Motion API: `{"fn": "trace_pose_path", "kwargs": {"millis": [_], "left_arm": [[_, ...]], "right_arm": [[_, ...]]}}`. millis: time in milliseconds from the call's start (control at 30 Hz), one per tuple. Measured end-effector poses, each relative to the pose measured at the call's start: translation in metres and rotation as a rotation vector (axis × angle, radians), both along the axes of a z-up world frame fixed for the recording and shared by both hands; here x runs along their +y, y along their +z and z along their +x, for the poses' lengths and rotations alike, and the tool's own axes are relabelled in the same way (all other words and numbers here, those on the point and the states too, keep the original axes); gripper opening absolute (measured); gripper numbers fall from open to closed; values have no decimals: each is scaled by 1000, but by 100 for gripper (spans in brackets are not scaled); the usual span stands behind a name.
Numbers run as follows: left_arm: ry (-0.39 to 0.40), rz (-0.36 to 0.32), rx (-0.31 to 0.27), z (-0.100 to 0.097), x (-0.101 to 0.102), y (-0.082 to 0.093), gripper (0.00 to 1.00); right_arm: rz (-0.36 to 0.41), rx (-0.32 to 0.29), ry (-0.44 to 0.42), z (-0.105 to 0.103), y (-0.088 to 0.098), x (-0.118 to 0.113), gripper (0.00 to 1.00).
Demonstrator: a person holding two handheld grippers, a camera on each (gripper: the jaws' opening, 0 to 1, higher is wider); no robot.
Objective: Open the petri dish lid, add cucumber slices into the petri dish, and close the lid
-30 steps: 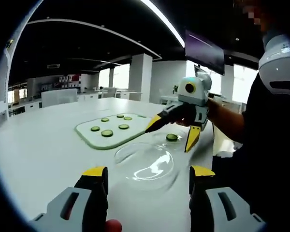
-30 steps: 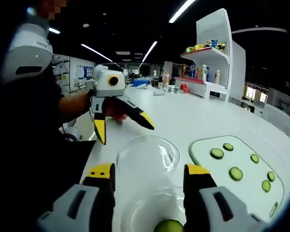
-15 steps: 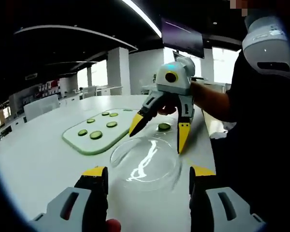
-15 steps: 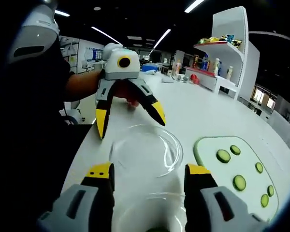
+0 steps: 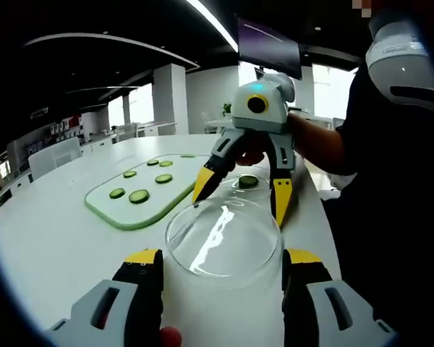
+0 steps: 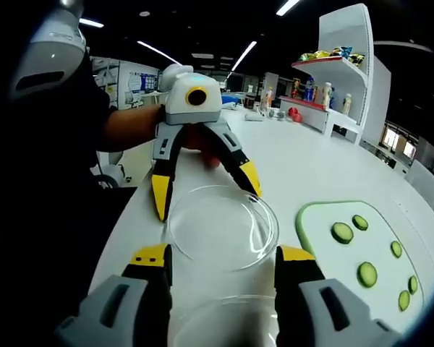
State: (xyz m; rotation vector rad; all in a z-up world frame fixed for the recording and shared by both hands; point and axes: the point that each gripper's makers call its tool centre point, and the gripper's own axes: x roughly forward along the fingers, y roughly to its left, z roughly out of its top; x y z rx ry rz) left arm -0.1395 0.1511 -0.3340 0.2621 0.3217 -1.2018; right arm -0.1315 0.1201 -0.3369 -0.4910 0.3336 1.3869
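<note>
A clear petri dish lid (image 5: 224, 235) lies flat on the white table just ahead of my left gripper (image 5: 223, 256), which is open with nothing in it. Beyond the lid, the dish base holds one cucumber slice (image 5: 248, 181), and my right gripper (image 5: 241, 201) hovers open over it. In the right gripper view the lid (image 6: 220, 228) lies between my right gripper (image 6: 223, 254) and the left gripper (image 6: 206, 194), whose spread tips stand at the lid's far rim. The dish base rim (image 6: 224, 318) shows at the bottom. A green-edged cutting board (image 5: 108, 213) carries several slices (image 5: 138, 196).
The cutting board (image 6: 325, 249) lies to the right of the lid in the right gripper view. A white shelf (image 6: 333, 79) with coloured items stands far back. The person's dark sleeve (image 5: 390, 202) and the table edge (image 5: 325, 238) are on the right of the left gripper view.
My left gripper has moved in toward the lid, which now looms larger. The right gripper has drawn back toward the lid side, so the dish's slice has slipped under its view's bottom edge.
</note>
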Motion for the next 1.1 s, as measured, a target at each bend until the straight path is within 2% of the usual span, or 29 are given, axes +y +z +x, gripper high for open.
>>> {"fn": "trace_pose_path", "kwargs": {"millis": [667, 833, 1100], "left_arm": [[-3, -14, 14, 0, -3, 0, 61], [-7, -6, 0, -2, -5, 2, 61], [-3, -24, -24, 0, -7, 15, 61]], "right_arm": [[4, 63, 9, 1, -3, 2, 54], [-14, 54, 10, -2, -2, 0, 54], [31, 29, 13, 0, 13, -4, 55]]}}
